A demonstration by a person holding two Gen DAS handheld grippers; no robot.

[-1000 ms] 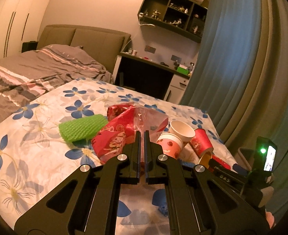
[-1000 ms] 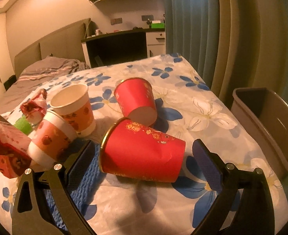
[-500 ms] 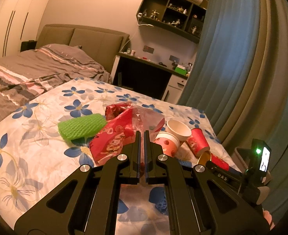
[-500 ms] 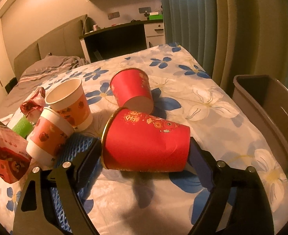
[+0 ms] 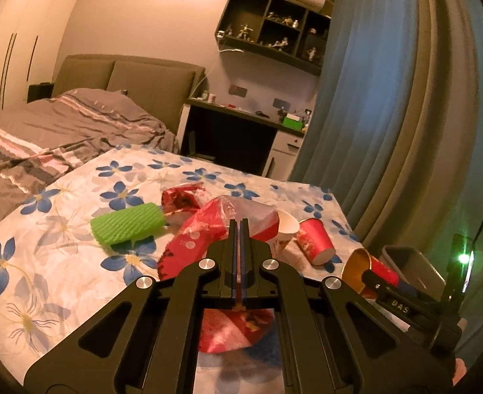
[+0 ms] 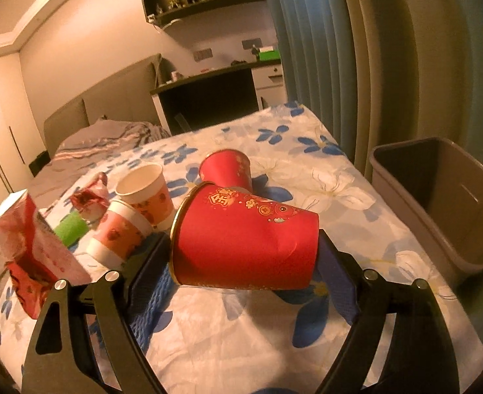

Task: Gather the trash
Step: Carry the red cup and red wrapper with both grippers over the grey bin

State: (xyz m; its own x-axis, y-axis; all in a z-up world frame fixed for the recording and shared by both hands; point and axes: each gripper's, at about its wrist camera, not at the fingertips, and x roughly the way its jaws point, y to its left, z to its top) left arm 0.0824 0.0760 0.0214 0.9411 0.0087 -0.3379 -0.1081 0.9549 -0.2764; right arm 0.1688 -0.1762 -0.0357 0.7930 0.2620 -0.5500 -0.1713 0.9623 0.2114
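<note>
The right tongs (image 6: 241,256) are seen closed on a red paper cup (image 6: 244,239), which is held on its side across the jaws, the gold rim against the left pad and the base against the right one. The jaws were closing a little just now around this cup. The left tongs (image 5: 239,229) are pressed fully together, and a red plastic bag (image 5: 205,233) is pinched between them; part of the bag hangs below the jaws.

Behind the held cup, on the flowered bed cover (image 6: 235,335), a second red cup (image 6: 226,167) is lying on its side. To its left two white and orange cups (image 6: 146,190) are found, one leaning against the other. A green foam sleeve (image 5: 126,225) and a crumpled red wrapper (image 5: 182,198) lie further to the left. A grey bin (image 6: 445,197) is placed beside the bed on the right, near the curtain (image 6: 307,32).
</note>
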